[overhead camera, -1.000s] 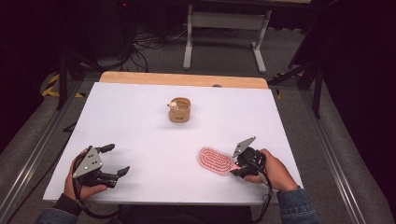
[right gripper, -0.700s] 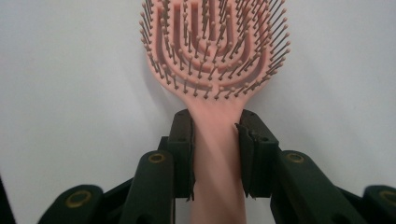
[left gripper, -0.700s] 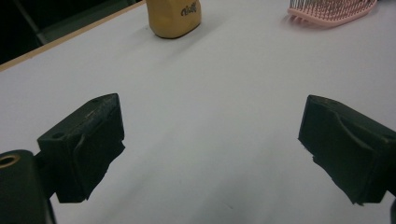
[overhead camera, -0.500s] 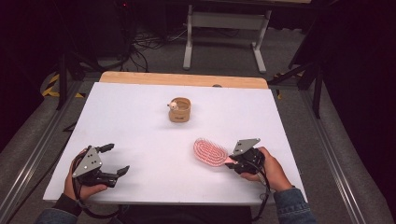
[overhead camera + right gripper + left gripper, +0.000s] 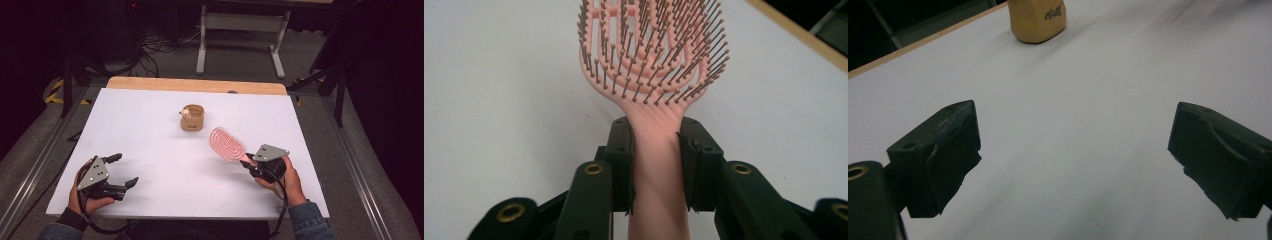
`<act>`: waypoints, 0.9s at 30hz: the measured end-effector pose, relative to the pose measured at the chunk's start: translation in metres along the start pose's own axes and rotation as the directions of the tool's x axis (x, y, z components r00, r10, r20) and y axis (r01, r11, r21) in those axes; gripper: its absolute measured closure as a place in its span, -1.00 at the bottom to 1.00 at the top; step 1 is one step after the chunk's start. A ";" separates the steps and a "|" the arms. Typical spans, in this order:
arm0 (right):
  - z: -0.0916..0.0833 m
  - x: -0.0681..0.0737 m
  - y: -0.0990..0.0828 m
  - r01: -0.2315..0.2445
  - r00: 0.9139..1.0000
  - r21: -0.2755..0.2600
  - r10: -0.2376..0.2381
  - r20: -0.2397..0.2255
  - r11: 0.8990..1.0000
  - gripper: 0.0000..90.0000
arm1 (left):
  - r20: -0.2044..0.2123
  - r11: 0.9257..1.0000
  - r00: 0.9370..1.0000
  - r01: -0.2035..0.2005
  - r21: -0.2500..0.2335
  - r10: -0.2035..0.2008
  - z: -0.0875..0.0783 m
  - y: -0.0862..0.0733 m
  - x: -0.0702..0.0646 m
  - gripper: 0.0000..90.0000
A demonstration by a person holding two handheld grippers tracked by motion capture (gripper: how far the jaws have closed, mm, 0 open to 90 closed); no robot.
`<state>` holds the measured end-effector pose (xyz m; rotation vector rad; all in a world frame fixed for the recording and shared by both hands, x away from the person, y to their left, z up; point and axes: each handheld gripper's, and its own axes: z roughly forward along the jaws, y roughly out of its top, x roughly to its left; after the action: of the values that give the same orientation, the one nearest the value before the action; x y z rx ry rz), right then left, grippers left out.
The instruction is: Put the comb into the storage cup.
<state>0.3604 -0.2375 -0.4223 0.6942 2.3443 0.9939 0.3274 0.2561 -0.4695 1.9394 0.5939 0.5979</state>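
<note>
White table: right tool clamped on pink hairbrush handle, head raised; left tool apart, resting low.

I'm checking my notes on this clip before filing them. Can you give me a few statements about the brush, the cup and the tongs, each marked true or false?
1. The right tongs are shut on the handle of the pink hairbrush. True.
2. The left tongs hold the tan cup. False: they stand open with nothing in them, near the table's front edge, far from the cup.
3. The brush's bristles face up. True.
4. The brush head rests inside the cup. False: it is apart from the cup, to its right in the high view.
</note>
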 end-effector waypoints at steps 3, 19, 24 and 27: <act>-0.002 0.001 0.001 -0.008 1.000 -0.039 0.009 0.029 0.999 0.54 | 0.000 1.000 1.000 0.005 -0.003 -0.005 0.000 0.000 0.000 -0.83; 0.001 0.014 0.008 -0.018 0.991 -0.174 0.041 0.130 0.985 0.54 | -0.005 0.996 0.997 0.082 -0.025 -0.082 0.010 0.013 -0.001 -0.79; 0.007 0.022 0.012 -0.005 0.988 -0.201 0.036 0.151 0.980 0.54 | 0.018 0.996 0.997 0.079 -0.040 -0.078 0.018 0.025 -0.004 -0.78; 0.010 0.027 0.015 0.001 0.988 -0.210 0.031 0.152 0.978 0.54 | 0.046 0.996 0.996 0.076 -0.055 -0.073 0.027 0.035 -0.007 -0.78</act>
<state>0.3500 -0.2072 -0.4238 0.6809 2.0680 1.1319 0.3442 0.2201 -0.4492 1.8646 0.6125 0.5186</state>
